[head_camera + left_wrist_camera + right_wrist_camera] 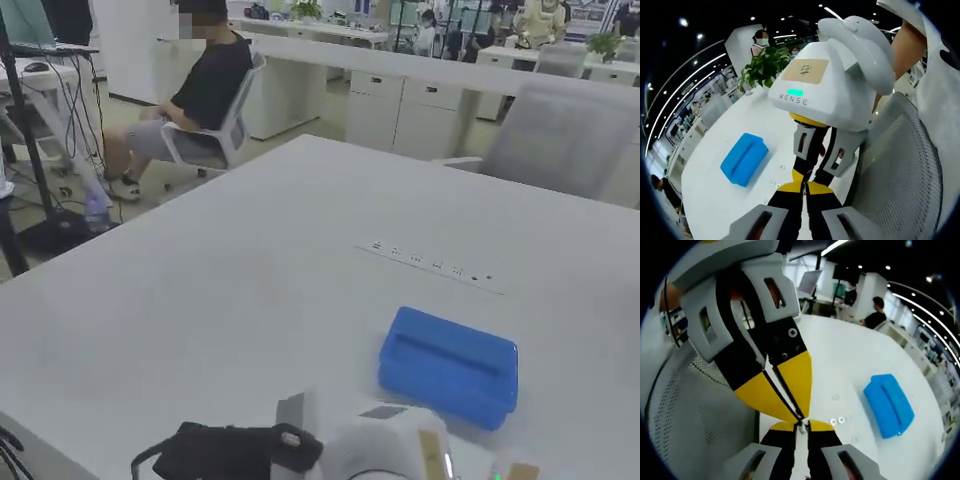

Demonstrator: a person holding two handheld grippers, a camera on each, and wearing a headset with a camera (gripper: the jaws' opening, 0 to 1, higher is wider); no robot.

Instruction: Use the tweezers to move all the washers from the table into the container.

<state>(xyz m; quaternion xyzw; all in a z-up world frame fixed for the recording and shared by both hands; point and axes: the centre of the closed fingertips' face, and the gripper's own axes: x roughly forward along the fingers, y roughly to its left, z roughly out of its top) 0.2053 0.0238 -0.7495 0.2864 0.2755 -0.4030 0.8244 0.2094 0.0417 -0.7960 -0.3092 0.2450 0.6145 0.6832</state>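
– White table (200,300), a big open office behind it, and a person (195,100) sitting off at the far left. Where are the washers?

– Loose on the tabletop. In the right gripper view, two washers (837,420) lie flat just beside the jaw tips, with one or two more close by.

– And the container?

– The blue container (888,405) is beyond them on the same side, near but not touching. Going outward from the tools, it's washers first, then the container. Its long side lies slantwise to that line, not pointing at the tips.

– Which gripper is nearer?

– Neither, I'd say. The left gripper (792,412) and right gripper (800,430) stand tip to tip, held up by the near edge next to a mesh chair (900,165).

– Are they holding the tweezers?

– Both pairs of jaws are drawn together with barely a slit between them. There's a small grey glint where they meet. It could be the tweezers, but it's too small to tell. Whatever picks up a washer has to swing down and toward the container.

– Does the head view add anything?

– It gives the container's recessed top and a socket strip (430,265) set into the table past it. I can pick out the washers in the two gripper views. In the left gripper view they're specks between the tips and the blue box.
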